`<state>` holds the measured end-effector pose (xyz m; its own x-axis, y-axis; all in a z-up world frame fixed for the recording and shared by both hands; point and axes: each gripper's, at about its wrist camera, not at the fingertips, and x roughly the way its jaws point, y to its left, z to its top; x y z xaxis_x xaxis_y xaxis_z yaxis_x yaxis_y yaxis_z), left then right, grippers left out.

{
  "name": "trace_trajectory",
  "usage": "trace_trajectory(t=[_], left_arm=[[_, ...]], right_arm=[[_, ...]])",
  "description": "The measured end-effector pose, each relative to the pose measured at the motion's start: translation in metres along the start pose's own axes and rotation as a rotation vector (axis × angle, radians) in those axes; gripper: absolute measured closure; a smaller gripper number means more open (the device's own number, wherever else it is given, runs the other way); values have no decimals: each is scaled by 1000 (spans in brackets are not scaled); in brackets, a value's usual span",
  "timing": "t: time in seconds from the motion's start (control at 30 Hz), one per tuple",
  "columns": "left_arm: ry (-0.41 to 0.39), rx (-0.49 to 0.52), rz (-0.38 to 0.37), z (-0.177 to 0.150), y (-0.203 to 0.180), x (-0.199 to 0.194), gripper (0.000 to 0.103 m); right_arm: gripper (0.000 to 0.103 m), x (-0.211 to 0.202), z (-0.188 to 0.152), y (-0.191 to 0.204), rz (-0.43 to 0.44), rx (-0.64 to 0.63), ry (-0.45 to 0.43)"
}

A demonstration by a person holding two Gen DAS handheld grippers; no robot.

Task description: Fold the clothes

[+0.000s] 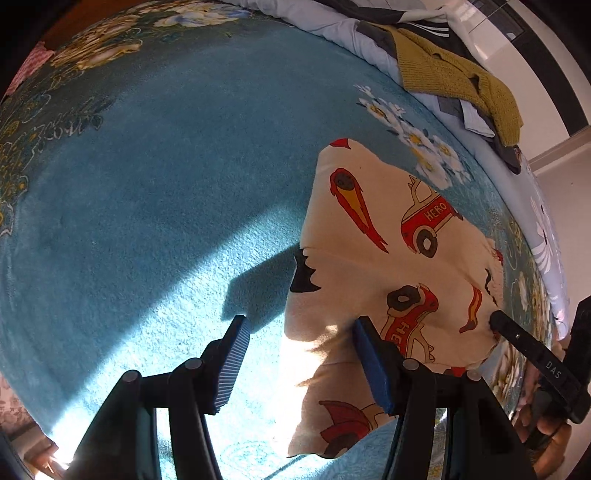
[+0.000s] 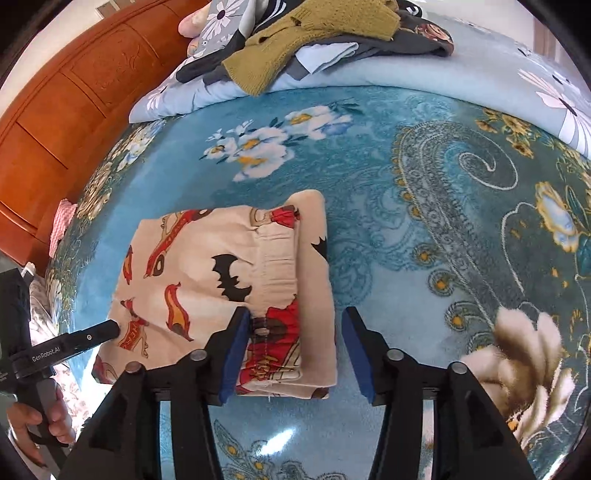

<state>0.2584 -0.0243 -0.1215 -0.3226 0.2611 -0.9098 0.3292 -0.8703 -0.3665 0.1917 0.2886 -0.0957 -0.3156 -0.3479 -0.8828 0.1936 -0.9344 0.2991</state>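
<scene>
A folded cream garment with red cars, flames and black bats lies flat on the blue floral blanket; it also shows in the left wrist view. My right gripper is open, its jaws straddling the garment's near folded edge. My left gripper is open at the garment's other side, one finger over the cloth edge, the other over bare blanket. Each gripper's finger shows in the other's view, resting at the garment: the left one in the right wrist view, the right one in the left wrist view.
A pile of unfolded clothes with a mustard knit sweater lies on a pale blue quilt at the far side. A wooden headboard stands at left. A pink checked cloth lies at the blanket's edge.
</scene>
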Motion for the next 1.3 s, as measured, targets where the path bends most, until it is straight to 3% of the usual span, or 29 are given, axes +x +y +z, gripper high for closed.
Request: trace_trajectory(t=[0.17,0.27,0.33,0.37,0.4,0.5,0.77,0.9,1.03,1.23,1.3], left_arm=[[5,18,-65,1,3,2,41],[6,17,-73,-1,3,2,43],[4,17,-57,-1,1,2,50],[5,19,-53,-2,-1,1,62],[-1,22,-49,-4,-2,-1,74],[-42,57,-13,-11,-15,-15,89],[-154,212,-30,-40,-73,-93,91],[-205,332,-71,-58,-137,-123,91],[-238,469,-183,-76,-229,-148,91],[-201,669,-345,-127,-404,-162,91],[-187,762,-353,-155,-458,-156,91]], right_arm=[[47,18,-4,-24,121,173,51],[46,19,-8,-30,172,264,38],[46,18,-9,-27,182,275,41],[53,18,-9,-25,188,278,45],[68,18,-8,-23,197,281,50],[73,12,-7,-18,220,285,52],[75,-61,-4,-13,361,219,-53],[75,-122,-16,-32,399,191,-145],[76,-204,-32,-76,380,172,-271],[76,-340,-77,-165,242,146,-495],[76,-371,-93,-198,171,165,-532]])
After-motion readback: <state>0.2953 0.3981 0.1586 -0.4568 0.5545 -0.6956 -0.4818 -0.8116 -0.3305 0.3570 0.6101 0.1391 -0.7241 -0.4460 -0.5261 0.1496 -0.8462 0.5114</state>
